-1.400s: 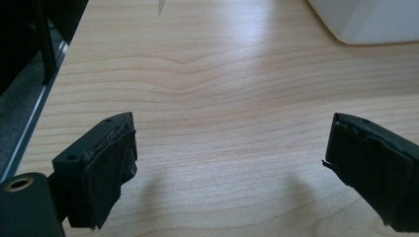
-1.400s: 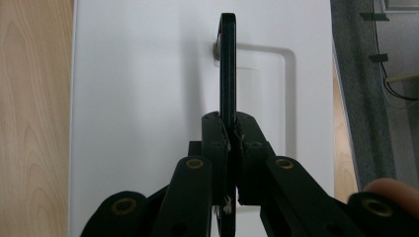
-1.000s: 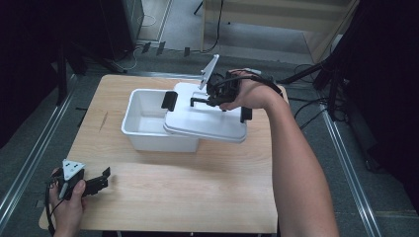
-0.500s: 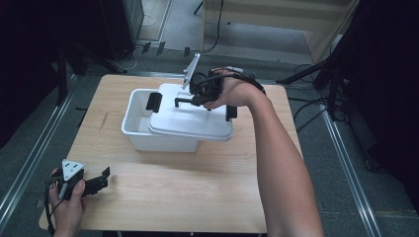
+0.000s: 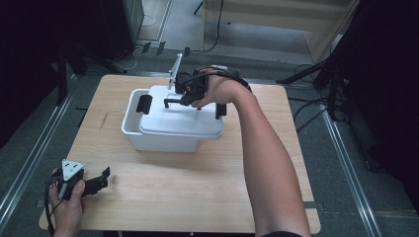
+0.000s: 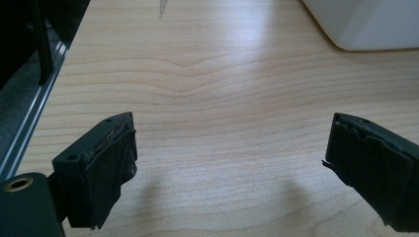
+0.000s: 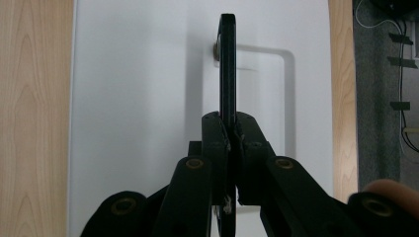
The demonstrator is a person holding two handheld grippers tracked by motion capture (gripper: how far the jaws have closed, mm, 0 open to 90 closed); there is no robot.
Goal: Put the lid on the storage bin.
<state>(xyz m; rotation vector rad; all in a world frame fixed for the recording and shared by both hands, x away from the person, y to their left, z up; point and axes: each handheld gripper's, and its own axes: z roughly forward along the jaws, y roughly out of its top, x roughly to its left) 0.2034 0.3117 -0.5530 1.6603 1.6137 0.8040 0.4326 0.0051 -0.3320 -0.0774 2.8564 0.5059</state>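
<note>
Spanning most of the high view, the wooden table (image 5: 197,197) carries everything here. White box (image 5: 163,140) sits above table centre, toward 12 o'clock, long side running 9 to 3. White lid (image 5: 180,118) lies on top of box, shoved toward 3 o'clock so it overhangs the right end, while a strip of the open box shows at the 9 o'clock end. Black clip (image 5: 144,103) stands at the lid's 9 o'clock end, another black clip (image 5: 220,109) at the 3 o'clock end. Black handle (image 5: 174,101) rises from the lid top near its 12 o'clock edge. Person's right forearm (image 5: 269,163) comes in from 6 o'clock, reaching up to the lid. Right gripper (image 5: 185,96) is over the lid, clamped on the handle; in the right gripper view the jaws are pinched tight on the thin black handle (image 7: 227,64), which runs straight up toward 12 o'clock over the white lid (image 7: 138,98). Left gripper (image 5: 96,181) rests at the table's 7 o'clock corner in the person's left hand (image 5: 66,207), well apart from the box, jaws pointing toward 3 o'clock. Left gripper view has jaws spread wide over bare wood, nothing between, box corner (image 6: 365,24) at 1 o'clock.
</note>
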